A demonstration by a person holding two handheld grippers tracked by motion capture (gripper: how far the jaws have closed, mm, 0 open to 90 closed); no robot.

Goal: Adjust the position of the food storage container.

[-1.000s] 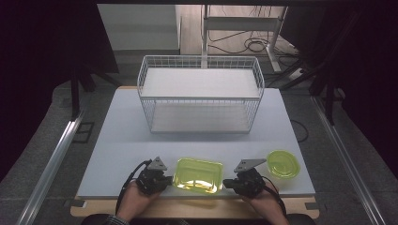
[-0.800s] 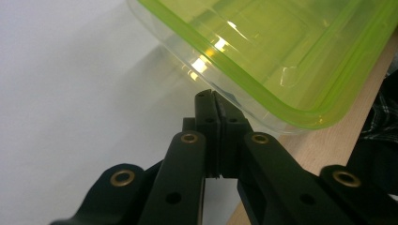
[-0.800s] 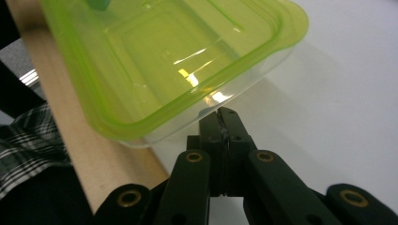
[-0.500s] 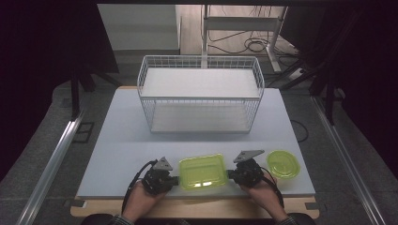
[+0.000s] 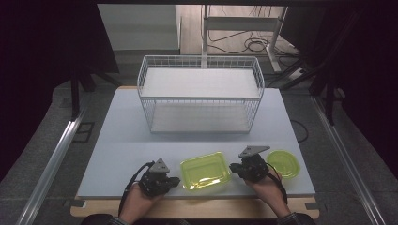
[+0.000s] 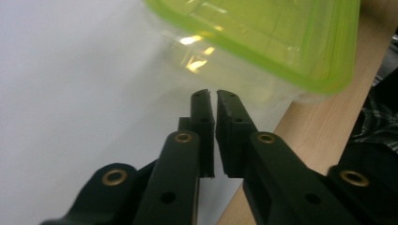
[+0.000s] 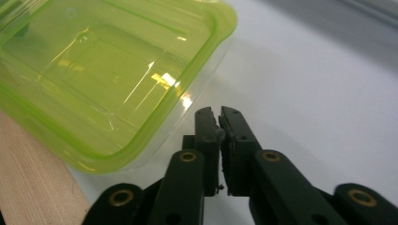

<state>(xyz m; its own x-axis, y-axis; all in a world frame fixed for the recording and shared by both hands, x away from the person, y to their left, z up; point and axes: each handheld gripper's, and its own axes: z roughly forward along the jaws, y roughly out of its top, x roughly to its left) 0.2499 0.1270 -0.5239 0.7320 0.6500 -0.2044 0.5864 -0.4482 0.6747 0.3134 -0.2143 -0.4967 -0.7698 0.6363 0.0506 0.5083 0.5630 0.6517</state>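
A yellow-green clear rectangular container [image 5: 205, 169] lies on the white table [image 5: 122, 140] near the front edge, between my two grippers. The left gripper [image 5: 177, 180] points at its left side and the right gripper [image 5: 232, 168] at its right side; neither touches it. In the left gripper view the container [image 6: 263, 33] lies just beyond the gripper [image 6: 216, 93], whose jaws have just been opening and show only a hairline slit with nothing in it. The right gripper [image 7: 219, 110] looks the same beside the container's corner [image 7: 94, 70], its jaws also just opening a hair.
A round yellow-green container [image 5: 283, 163] sits right of my right hand. A white wire basket [image 5: 201, 96] stands across the far middle of the table. A wooden strip [image 5: 197, 206] runs along the table's near edge. Dark stands and cables lie beyond.
The right hand has drifted a little away from me and to the right. The rectangular container has shifted slightly rightward and now lies apart from both grippers.
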